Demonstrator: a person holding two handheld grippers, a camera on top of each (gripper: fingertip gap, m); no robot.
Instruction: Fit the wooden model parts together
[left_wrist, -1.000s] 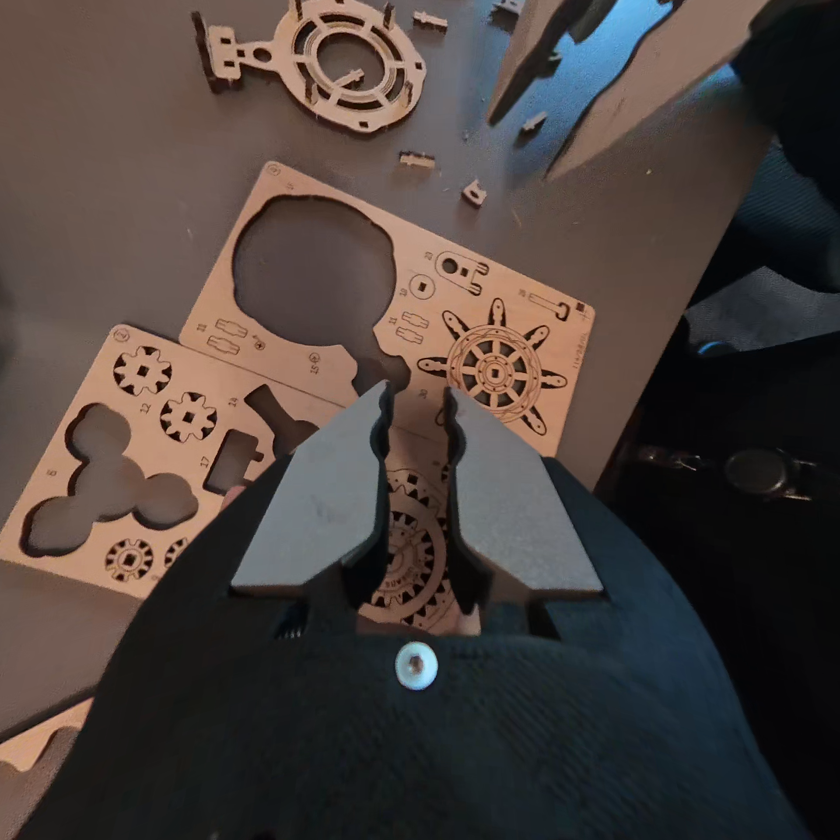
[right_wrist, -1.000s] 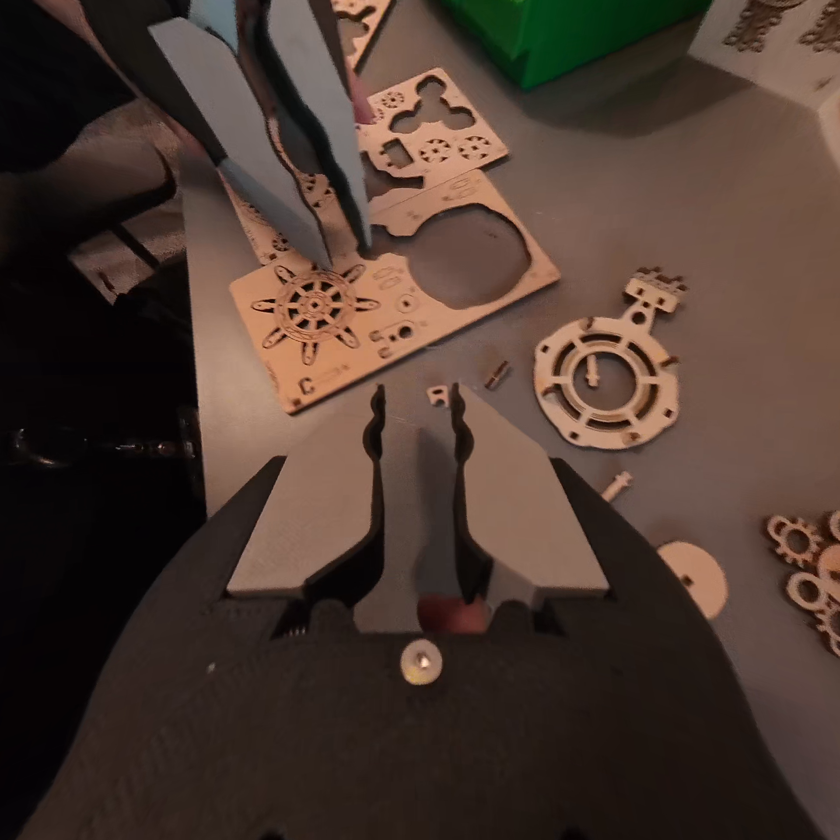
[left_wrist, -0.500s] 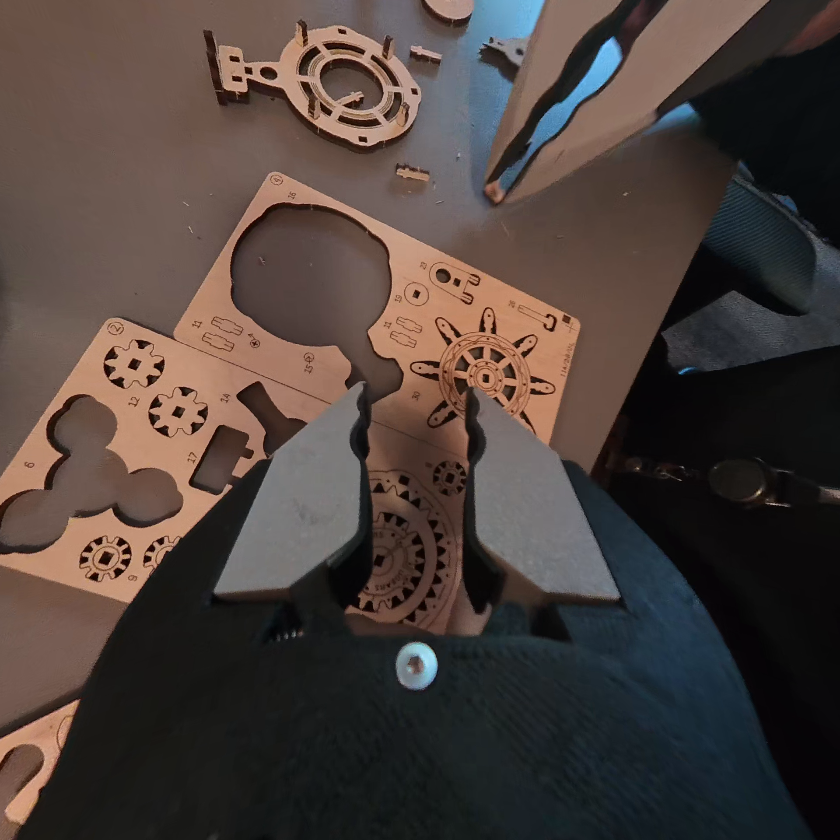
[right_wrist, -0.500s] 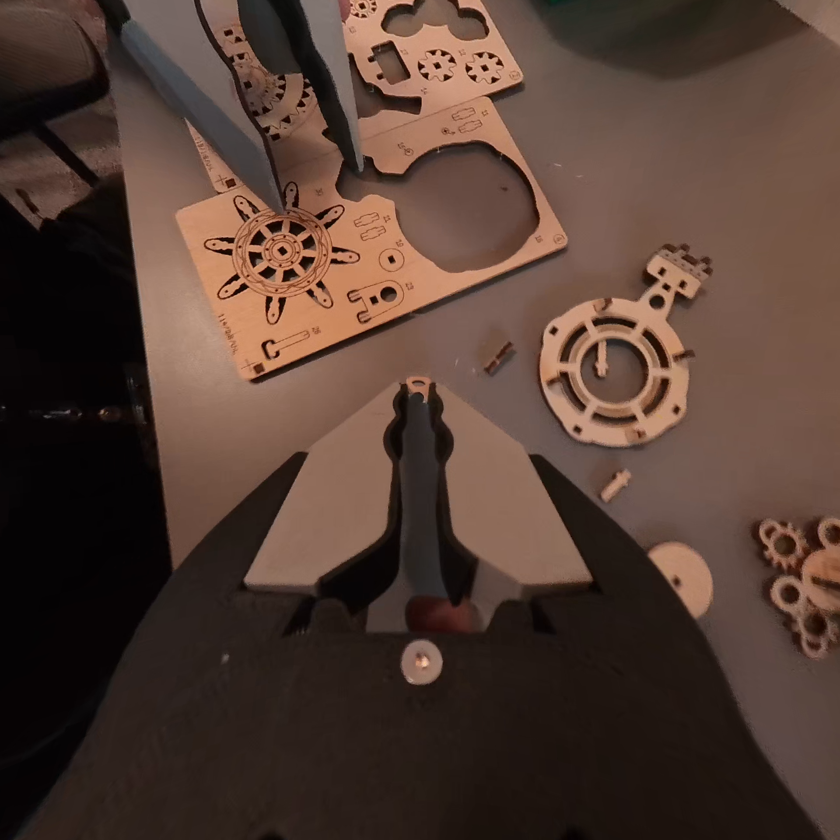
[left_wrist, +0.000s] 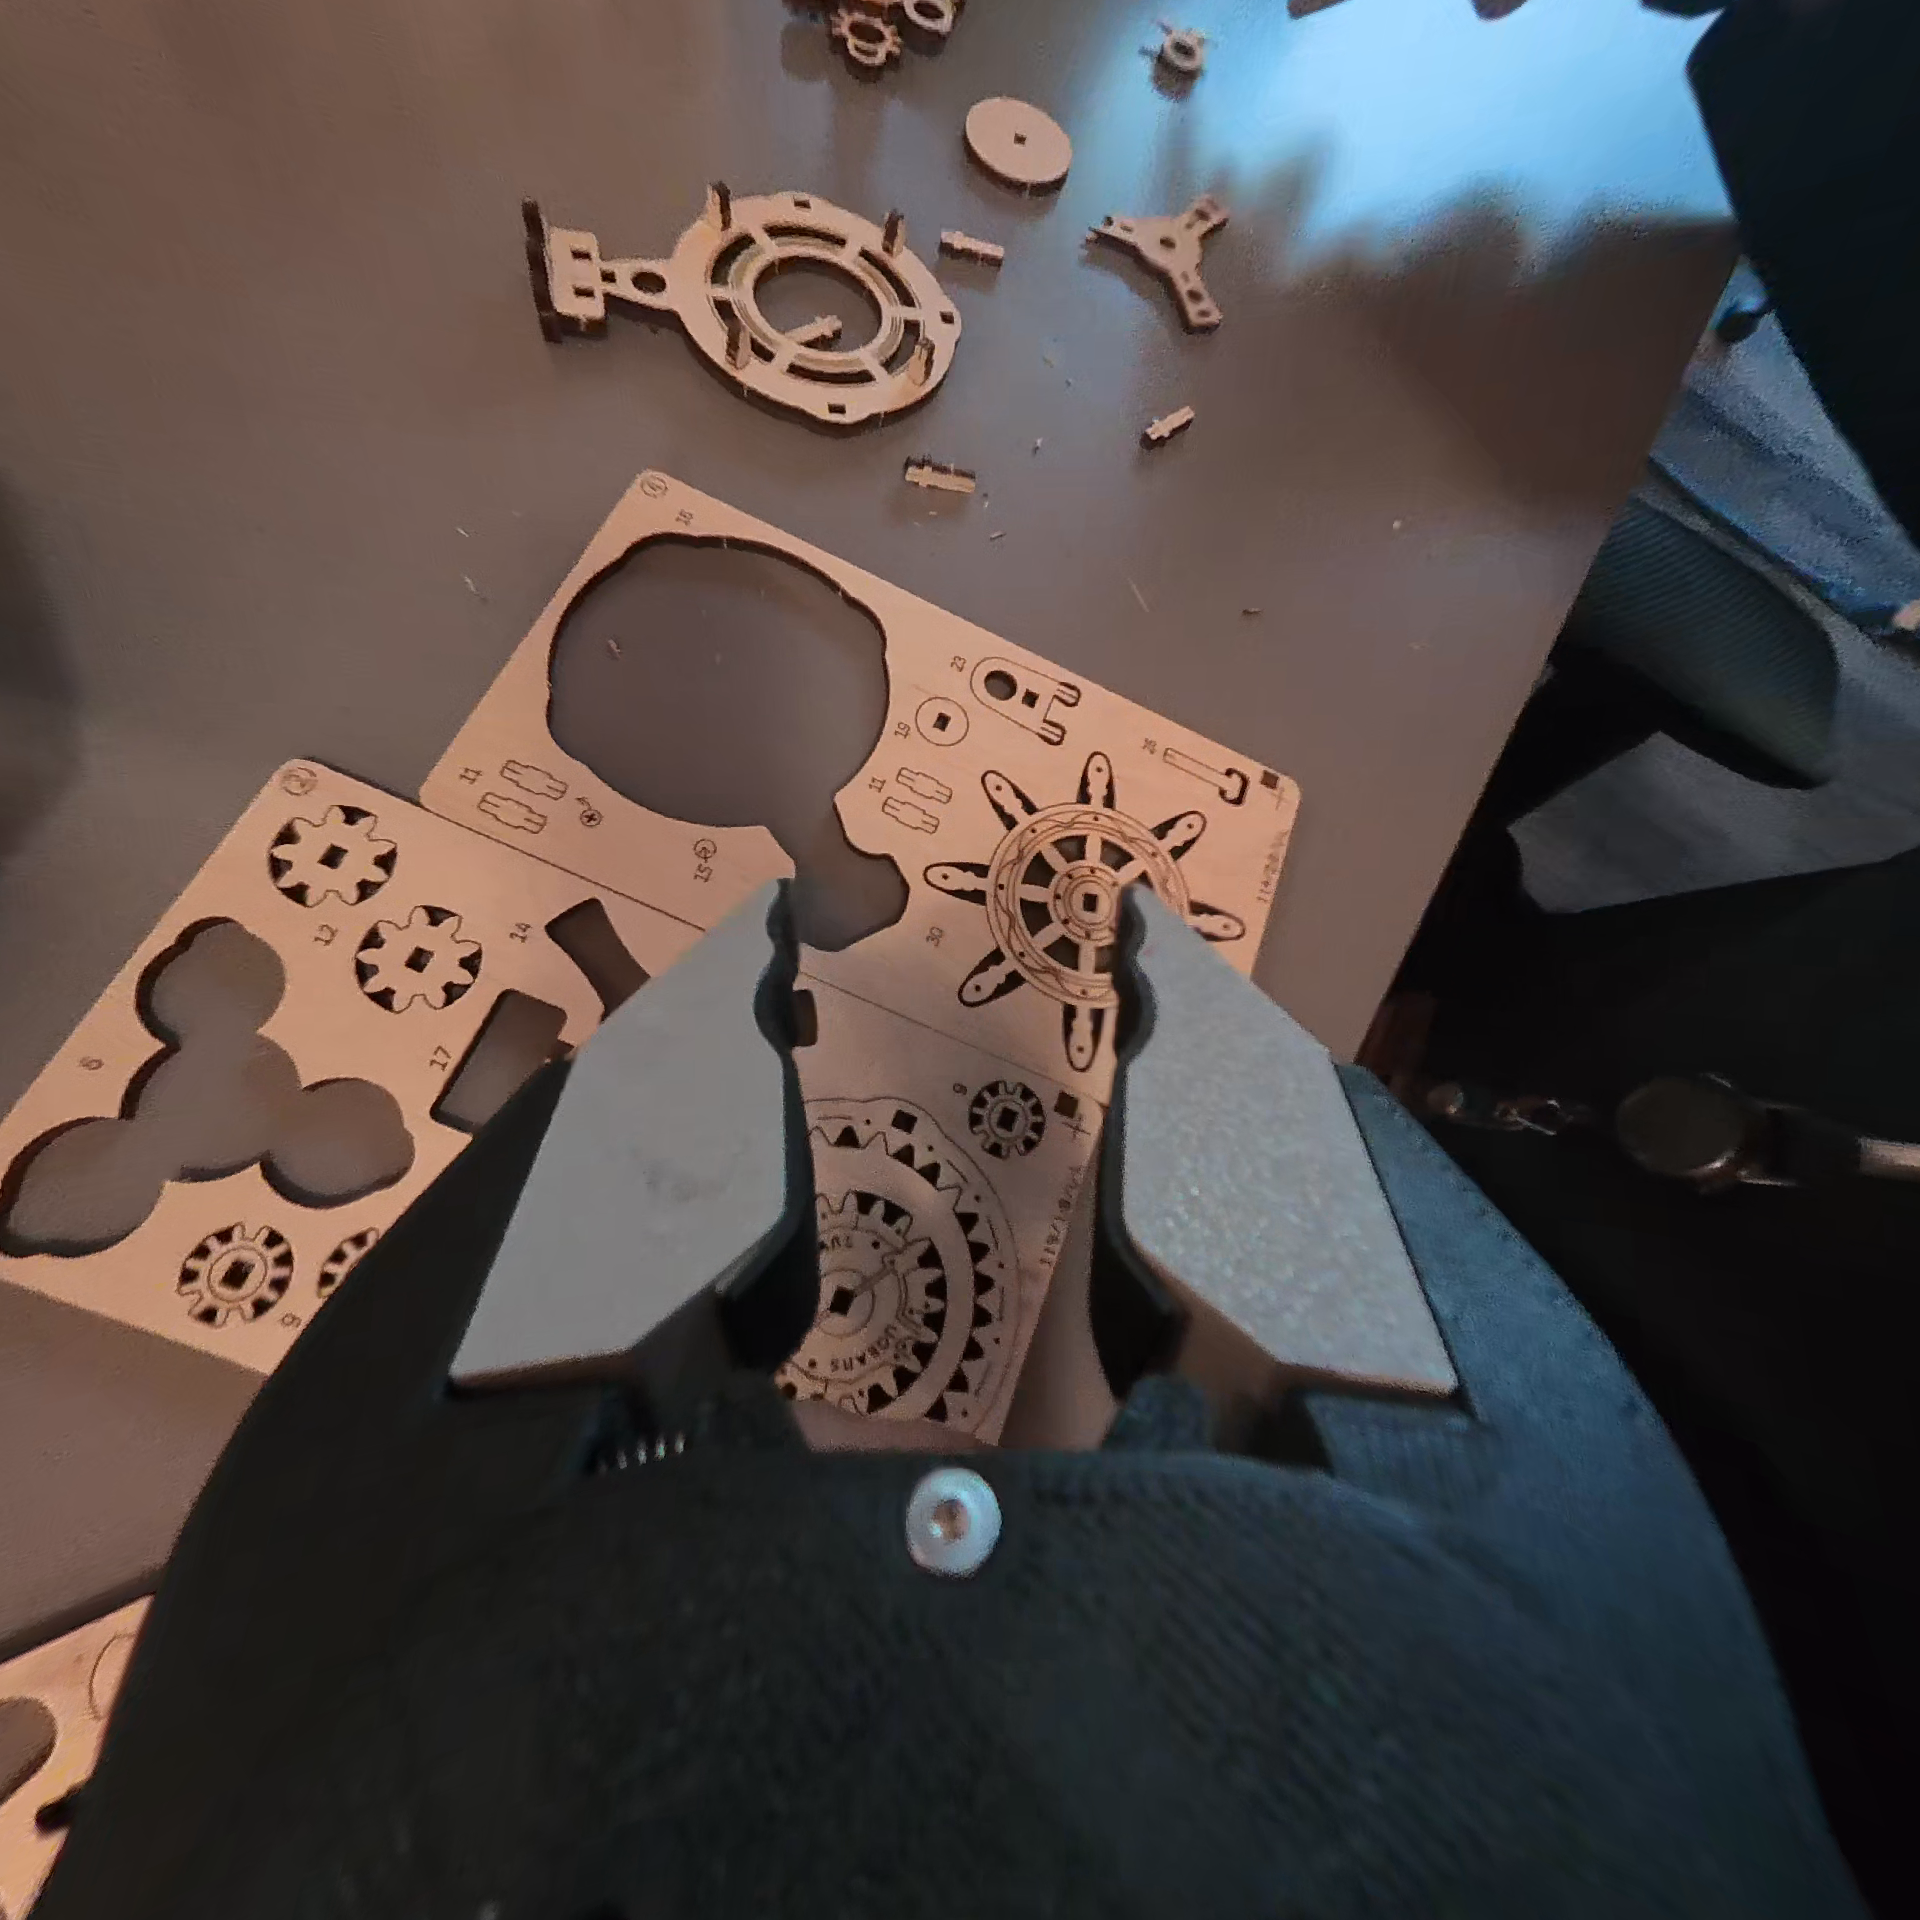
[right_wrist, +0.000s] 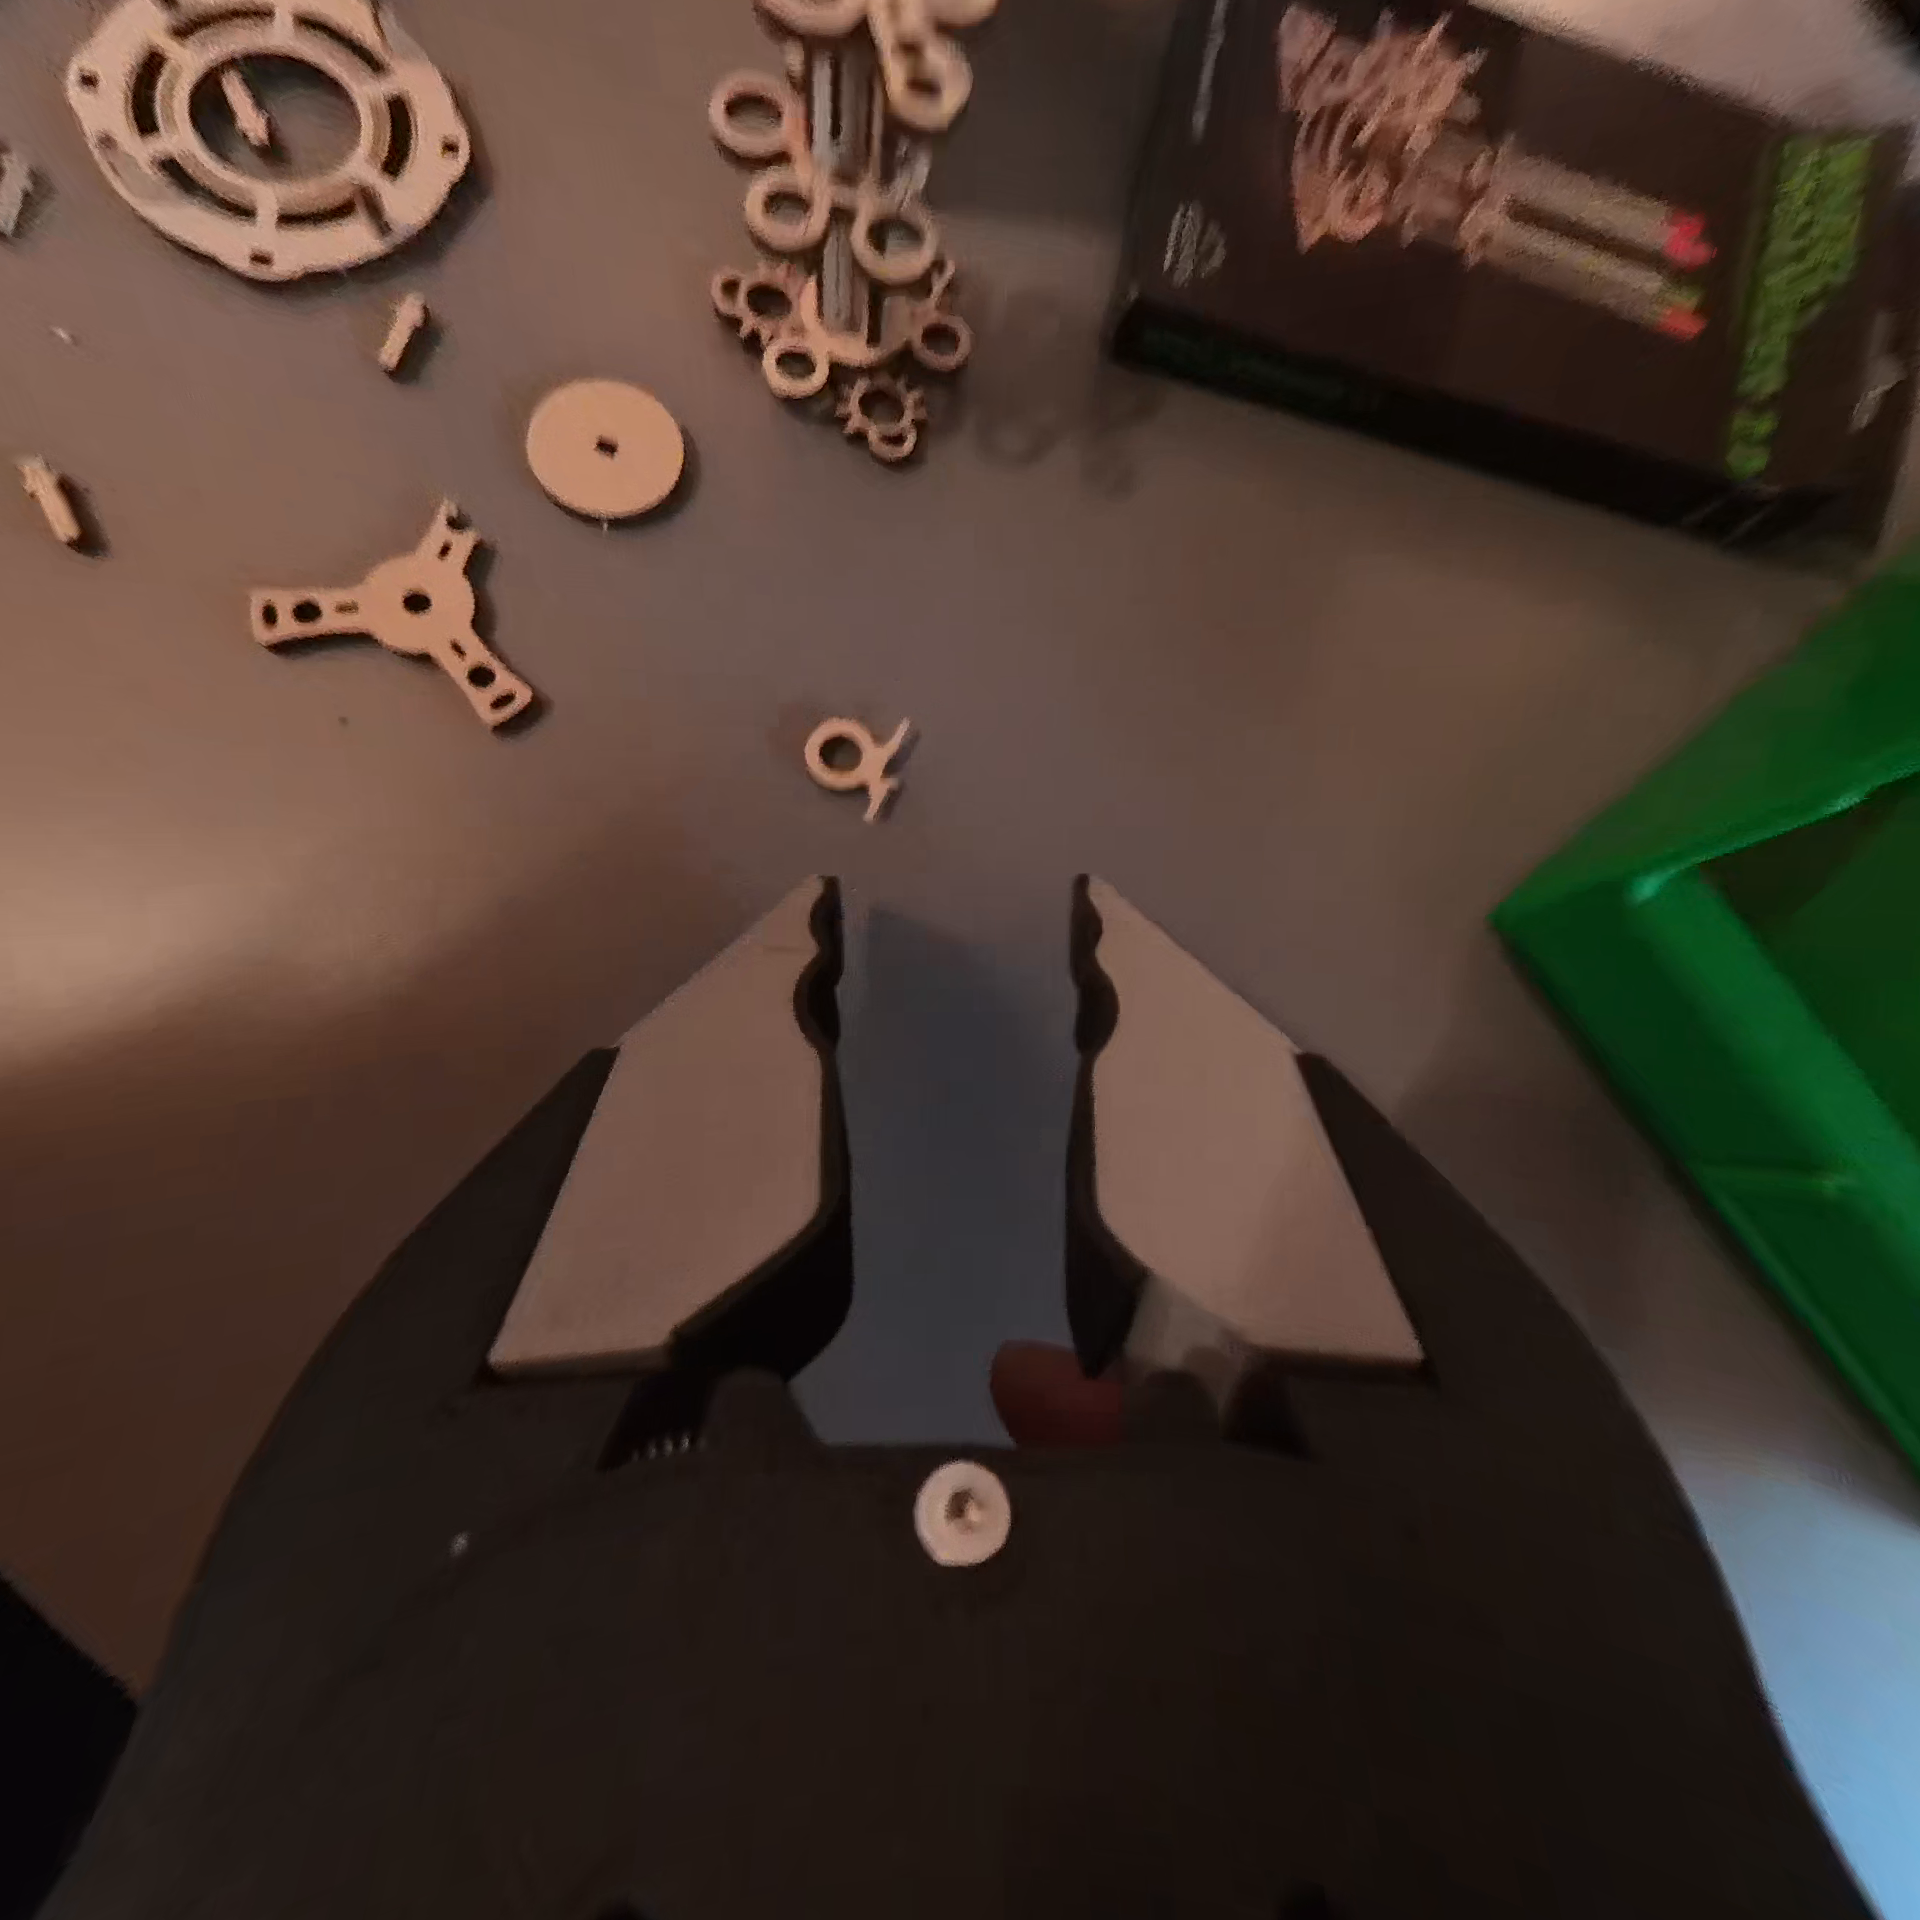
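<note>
My left gripper (left_wrist: 951, 904) is open and empty above flat wooden part sheets; the nearest sheet (left_wrist: 1143, 831) bears a ship-wheel cutout. Beyond lies the round wooden frame with upright pegs (left_wrist: 800, 301), also in the right wrist view (right_wrist: 265, 135). My right gripper (right_wrist: 956, 894) is open and empty over the grey table. A small wooden ring piece (right_wrist: 852, 764) lies just ahead of its tips. A three-armed piece (right_wrist: 400, 618), a plain disc (right_wrist: 605, 449) and a heap of rings and gears (right_wrist: 852, 229) lie farther off.
A dark printed box (right_wrist: 1507, 260) stands at the back right and a green bin (right_wrist: 1766, 935) at the right. Small pegs (left_wrist: 940, 476) lie loose near the frame. The table edge (left_wrist: 1455, 831) runs down the right of the left wrist view. The gap from one gripper's tips to the other's is roughly 35 cm. My left tips are about 20 cm from the three-armed piece (right_wrist: 400, 618), my right tips only 10 cm. It is also in sight in the left wrist view (left_wrist: 1174, 257). The left gripper is farther from the plain disc (right_wrist: 605, 449), some 25 cm, than the right, some 11 cm. Look for it in the left wrist view (left_wrist: 1016, 145) too.
My right gripper let go of the small ring piece, opened and swung right toward the box and bin. My left gripper opened wider over the sheets. The right gripper has left the left wrist view.
</note>
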